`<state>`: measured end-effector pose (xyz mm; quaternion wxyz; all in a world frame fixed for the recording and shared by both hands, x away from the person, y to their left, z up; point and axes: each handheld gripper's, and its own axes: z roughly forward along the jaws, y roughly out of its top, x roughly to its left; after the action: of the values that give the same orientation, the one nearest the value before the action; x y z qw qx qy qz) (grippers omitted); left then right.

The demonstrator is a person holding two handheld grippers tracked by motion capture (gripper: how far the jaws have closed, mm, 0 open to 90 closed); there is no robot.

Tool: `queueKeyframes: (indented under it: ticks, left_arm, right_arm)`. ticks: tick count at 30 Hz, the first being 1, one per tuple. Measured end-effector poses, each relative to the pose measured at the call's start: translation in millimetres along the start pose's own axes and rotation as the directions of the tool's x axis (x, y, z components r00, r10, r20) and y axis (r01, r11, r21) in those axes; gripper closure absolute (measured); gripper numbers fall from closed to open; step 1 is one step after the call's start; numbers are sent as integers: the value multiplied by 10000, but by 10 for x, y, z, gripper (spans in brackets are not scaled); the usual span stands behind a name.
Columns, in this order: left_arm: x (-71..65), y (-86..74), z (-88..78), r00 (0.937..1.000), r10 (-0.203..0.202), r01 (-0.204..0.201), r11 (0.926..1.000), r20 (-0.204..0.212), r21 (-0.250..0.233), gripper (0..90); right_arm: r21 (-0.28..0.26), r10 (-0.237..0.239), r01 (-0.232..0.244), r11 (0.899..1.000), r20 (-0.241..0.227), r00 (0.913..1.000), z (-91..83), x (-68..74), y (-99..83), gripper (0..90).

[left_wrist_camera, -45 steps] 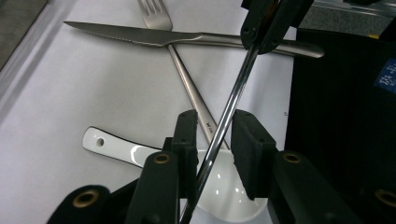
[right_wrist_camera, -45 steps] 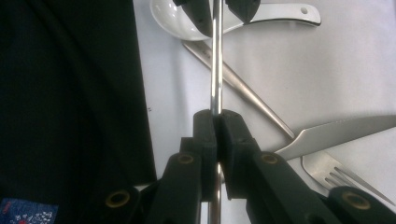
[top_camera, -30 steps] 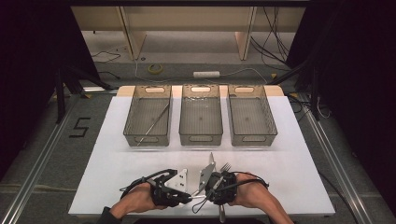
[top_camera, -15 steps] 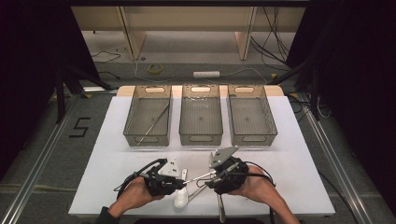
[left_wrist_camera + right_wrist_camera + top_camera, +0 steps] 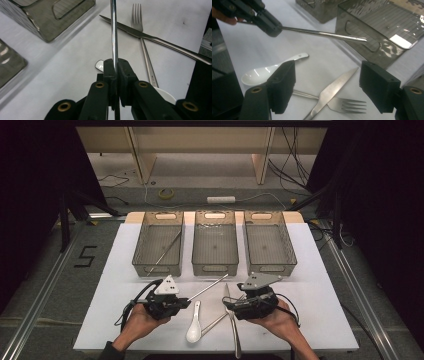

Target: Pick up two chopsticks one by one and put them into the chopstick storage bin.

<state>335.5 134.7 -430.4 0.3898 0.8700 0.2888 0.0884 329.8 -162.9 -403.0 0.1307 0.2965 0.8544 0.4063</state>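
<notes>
My left tool point(image 5: 186, 302) is gripping a metal rod point(image 5: 114, 32) tightly. My right tool point(image 5: 327, 85) has just been opening, hovering empty over the knife point(image 5: 332, 91) and fork point(image 5: 347, 104). I am reading a "5" point(image 5: 86, 256) on the floor.

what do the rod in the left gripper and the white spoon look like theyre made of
Rod: probably polished steel, since it is silvery with sharp mirror-like highlights. Spoon: likely glazed ceramic, possibly melamine, being opaque white with a soft gloss and a thick rim.

Both black two-jaw grippers, left point(image 5: 186, 303) and right point(image 5: 231, 306): grey three-cornered top plates, brass-coloured screws at jaw pivots, black cables trailing. Dark sleeve point(image 5: 111, 351) behind left gripper.
</notes>
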Motion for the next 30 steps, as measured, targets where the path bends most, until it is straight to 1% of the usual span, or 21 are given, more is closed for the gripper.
queueKeyframes:
  ticks: [1, 6, 9, 10, 17, 20, 23, 26, 27, 30]
  left_arm:
    - [8, -1, -9, 10000, -61, 61, 10000, -26, -39, 853]
    - [42, -2, -35, 9991, -364, 360, 9992, -218, -191, 853]
    - [67, -2, -55, 9979, -569, 559, 9980, -325, -311, 853]
    - [74, -2, -62, 9970, -694, 680, 9969, -346, -383, 853]
    - [178, 21, -137, 9906, -1207, 1160, 9907, -646, -716, 854]
    - [254, 50, -163, 9850, -1554, 1475, 9840, -756, -1001, 854]
    - [340, 75, -197, 9797, -1783, 1652, 9771, -918, -1342, 854]
    - [448, 86, -233, 9712, -2113, 1921, 9679, -1106, -1619, 854]
    - [487, 91, -249, 9689, -2165, 1951, 9662, -1199, -1683, 854]
    - [600, 120, -293, 9572, -2508, 2202, 9551, -1447, -1984, 854]
  right_arm:
    - [-83, 165, -165, 9998, 28, 9999, -16, -17, -18, 287]
    - [-413, 584, -572, 9975, 278, 9979, -71, -76, -119, 260]
    - [-554, 809, -795, 9953, 251, 9964, -95, -102, -161, 252]
    - [-613, 858, -840, 9946, 271, 9959, -104, -106, -174, 252]
    - [-628, 958, -934, 9937, 373, 9947, -178, -112, -280, 253]
    - [-731, 1031, -996, 9923, 458, 9936, -217, -112, -335, 253]
    - [-905, 1195, -1144, 9893, 537, 9914, -264, -112, -374, 253]
    - [-1091, 1264, -1194, 9868, 594, 9902, -297, -114, -413, 253]
    - [-1101, 1292, -1228, 9863, 531, 9902, -299, -117, -427, 253]
    - [-947, 1329, -1279, 9873, 476, 9900, -283, -116, -469, 253]
